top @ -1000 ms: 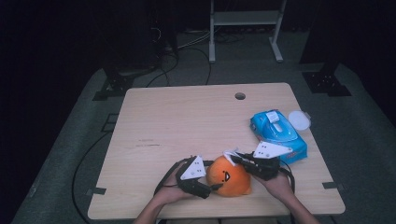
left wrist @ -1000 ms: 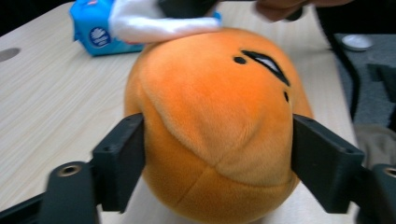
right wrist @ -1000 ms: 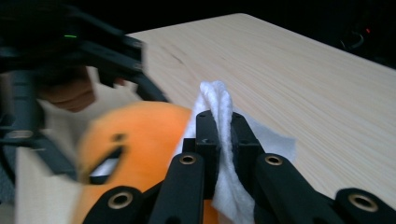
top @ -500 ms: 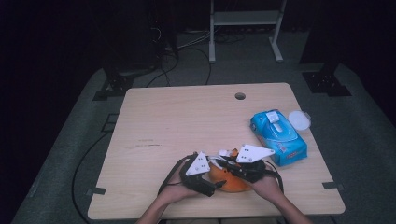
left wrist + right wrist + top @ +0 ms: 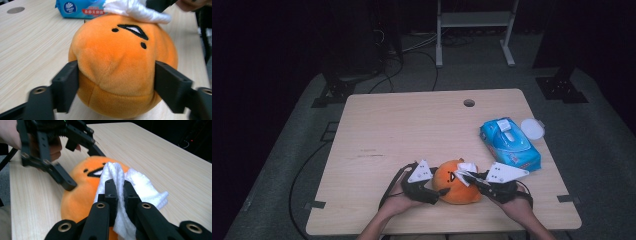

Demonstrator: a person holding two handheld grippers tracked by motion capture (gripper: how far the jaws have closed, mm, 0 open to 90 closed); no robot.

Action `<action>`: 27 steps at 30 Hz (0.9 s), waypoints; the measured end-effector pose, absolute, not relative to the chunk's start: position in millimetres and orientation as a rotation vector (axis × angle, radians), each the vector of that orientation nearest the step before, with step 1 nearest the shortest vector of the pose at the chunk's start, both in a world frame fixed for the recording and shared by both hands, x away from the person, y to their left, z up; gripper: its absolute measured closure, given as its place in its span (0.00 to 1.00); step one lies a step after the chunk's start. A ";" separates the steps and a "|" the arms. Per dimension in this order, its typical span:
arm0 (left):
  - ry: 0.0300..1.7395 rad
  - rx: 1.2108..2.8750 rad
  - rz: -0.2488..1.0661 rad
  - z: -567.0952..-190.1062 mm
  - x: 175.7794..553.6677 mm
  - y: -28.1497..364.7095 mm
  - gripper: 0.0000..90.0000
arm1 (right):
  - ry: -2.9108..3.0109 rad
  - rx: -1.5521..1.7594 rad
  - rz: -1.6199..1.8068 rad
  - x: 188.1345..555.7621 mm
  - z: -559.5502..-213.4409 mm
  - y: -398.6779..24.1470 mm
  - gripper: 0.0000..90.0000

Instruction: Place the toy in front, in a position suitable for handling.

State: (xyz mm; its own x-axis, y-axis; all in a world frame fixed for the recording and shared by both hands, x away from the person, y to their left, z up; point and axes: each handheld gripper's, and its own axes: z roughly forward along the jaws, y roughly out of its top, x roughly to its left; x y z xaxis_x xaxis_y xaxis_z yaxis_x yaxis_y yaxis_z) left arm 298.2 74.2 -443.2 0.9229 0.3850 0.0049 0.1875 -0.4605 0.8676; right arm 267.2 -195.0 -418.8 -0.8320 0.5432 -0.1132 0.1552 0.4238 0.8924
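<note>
Two grippers meet at the table's six o'clock — left gripper clamps the plush, its jaws just eased then tightened; right gripper, pinching a wipe, has swung onto it — wiping underway.

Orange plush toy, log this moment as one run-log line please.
left gripper: clamped on orange plush toy | right gripper: shut on white wipe, wipe on toy's top | blue wipes pack: right, untouched

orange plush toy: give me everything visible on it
The orange plush toy is a round, soft, short-pile ball with an embroidered face: two black dot eyes and a black mouth with white inside. A seam runs around its lower part. It sits on the wooden table near the front edge. The left gripper has a jaw pressed on each flank. A white wipe, pinched in the right gripper, lies on its top by the face.
</note>
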 end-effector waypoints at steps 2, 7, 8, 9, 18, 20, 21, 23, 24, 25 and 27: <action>0.402 2.051 0.239 -436.3 297.6 73.4 0.17 | 2.294 0.597 1.387 266.2 -421.0 -197.1 0.94; 0.339 2.039 0.323 -429.7 294.4 70.3 0.27 | 2.304 0.545 1.419 268.0 -421.4 -185.6 0.94; 0.337 2.049 0.326 -432.5 294.6 70.6 0.27 | 2.304 0.537 1.419 268.6 -420.6 -181.4 0.94; 0.341 2.053 0.328 -434.5 295.0 72.2 0.28 | 2.307 0.528 1.419 269.2 -420.3 -177.9 0.94; 0.448 2.064 0.290 -440.6 303.0 83.5 0.37 | 2.296 0.581 1.405 266.1 -429.1 -199.1 0.94; 0.457 2.052 0.274 -441.1 303.0 84.2 0.37 | 2.296 0.599 1.395 263.4 -432.2 -206.7 0.94; 0.444 2.049 0.260 -440.2 302.9 84.3 0.35 | 2.301 0.604 1.394 261.8 -433.5 -209.1 0.94; 0.438 2.040 0.237 -435.8 302.1 82.7 0.29 | 2.307 0.598 1.390 259.1 -435.6 -209.7 0.94; 0.429 2.031 0.244 -432.9 302.0 81.9 0.24 | 2.309 0.589 1.384 258.0 -435.9 -208.6 0.94; 0.407 2.025 0.255 -430.0 301.9 81.5 0.23 | 2.307 0.579 1.381 257.6 -435.7 -207.2 0.94; 0.370 2.025 0.269 -426.4 301.8 78.5 0.24 | 2.310 0.560 1.390 258.1 -434.5 -203.6 0.94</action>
